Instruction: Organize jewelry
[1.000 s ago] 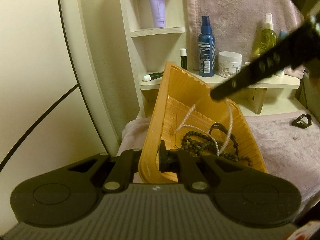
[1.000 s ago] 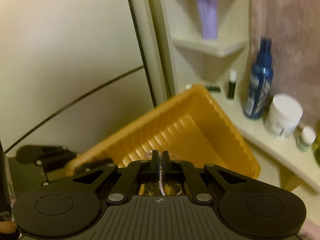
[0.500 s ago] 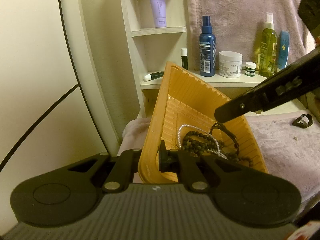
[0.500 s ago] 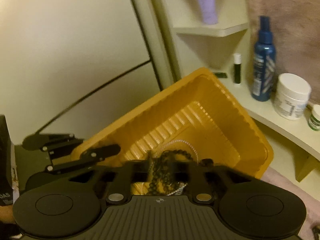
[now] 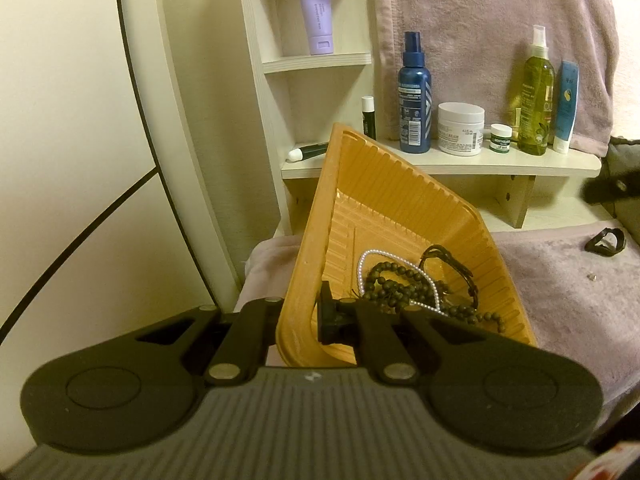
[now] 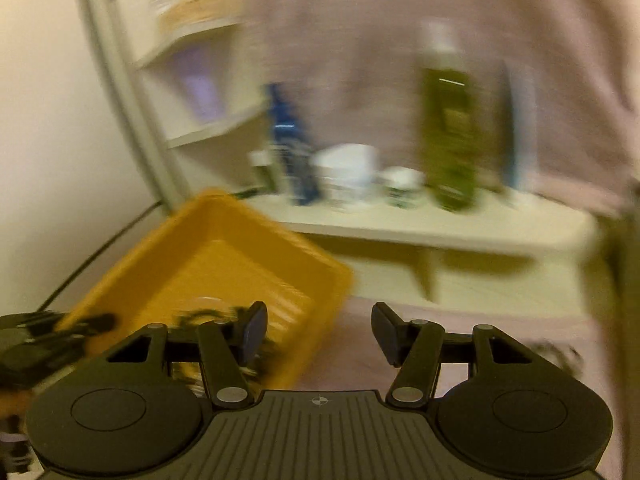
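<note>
The left tool [image 5: 310, 320] clamps the near-left wall of the tilted ribbed orange plastic tray [image 5: 384, 208], which holds a white pearl necklace [image 5: 362, 264] and dark beaded bracelets [image 5: 394, 288]. The right tool [image 6: 318, 334], opening, holds nothing.

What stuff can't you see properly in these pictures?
- Right wrist view: motion blur smears the bottles on the shelf; no labels readable.
- Left wrist view: the left gripper hides the near corner of the orange tray.
- Left wrist view: the small speck on the towel is too tiny to name.
</note>
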Motion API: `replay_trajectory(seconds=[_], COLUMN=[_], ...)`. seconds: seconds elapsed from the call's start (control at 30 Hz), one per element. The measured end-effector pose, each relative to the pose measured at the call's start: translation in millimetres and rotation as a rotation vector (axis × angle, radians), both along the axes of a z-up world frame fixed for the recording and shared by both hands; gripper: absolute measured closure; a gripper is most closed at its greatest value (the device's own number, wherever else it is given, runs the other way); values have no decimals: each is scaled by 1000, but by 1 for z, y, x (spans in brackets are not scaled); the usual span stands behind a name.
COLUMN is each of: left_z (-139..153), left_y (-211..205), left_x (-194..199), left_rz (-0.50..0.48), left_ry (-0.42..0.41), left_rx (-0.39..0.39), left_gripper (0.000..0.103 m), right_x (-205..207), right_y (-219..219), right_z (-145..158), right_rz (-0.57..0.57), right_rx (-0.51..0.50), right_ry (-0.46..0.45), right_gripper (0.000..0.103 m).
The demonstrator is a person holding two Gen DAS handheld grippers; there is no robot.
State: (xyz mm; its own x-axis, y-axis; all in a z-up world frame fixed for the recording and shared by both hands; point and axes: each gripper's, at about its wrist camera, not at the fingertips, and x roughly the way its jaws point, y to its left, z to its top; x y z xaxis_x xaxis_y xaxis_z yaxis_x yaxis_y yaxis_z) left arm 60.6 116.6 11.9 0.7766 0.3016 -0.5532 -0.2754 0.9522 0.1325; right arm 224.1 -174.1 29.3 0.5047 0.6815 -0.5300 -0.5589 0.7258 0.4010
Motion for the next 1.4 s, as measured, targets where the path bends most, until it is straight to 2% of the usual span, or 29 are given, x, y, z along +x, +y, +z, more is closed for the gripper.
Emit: replay_trajectory(seconds=[0.2, 0.37, 0.6, 0.67, 0.77, 1.0, 1.3, 1.37, 1.4], left_z=[0, -1, 0, 0, 0, -1, -1, -1, -1], left_y=[0, 1, 0, 0, 0, -1, -1, -1, -1], left_x=[-1, -1, -1, -1, -1, 0, 0, 0, 0], left_rz=[-2, -1, 0, -1, -1, -1, 0, 0, 0], left_ry=[0, 0, 2, 2, 3, 6, 6, 6, 6], left_rx=[2, 2, 3, 3, 5, 9, 9, 9, 10], left_gripper=[98, 98, 98, 98, 98, 98, 98, 98, 98], right_x=[-10, -22, -29, -27, -21, -2, 8, 8, 8], right_y=[-65, -87, -79, -72, -58, -39, -27, -26, -25], right_z=[-39, -60, -84, -87, -93, -99, -106, -106, -106], right_rz=[-268, -333, -300, -280, -242, -172, -97, -78, -69], right_rx=[4, -76, -137, -155, -195, -253, -313, -320, -326], right_ry=[69, 63, 39, 20, -9, -39, -56, -63, -67], right_gripper=[45, 45, 46, 60, 69, 80, 85, 93, 94])
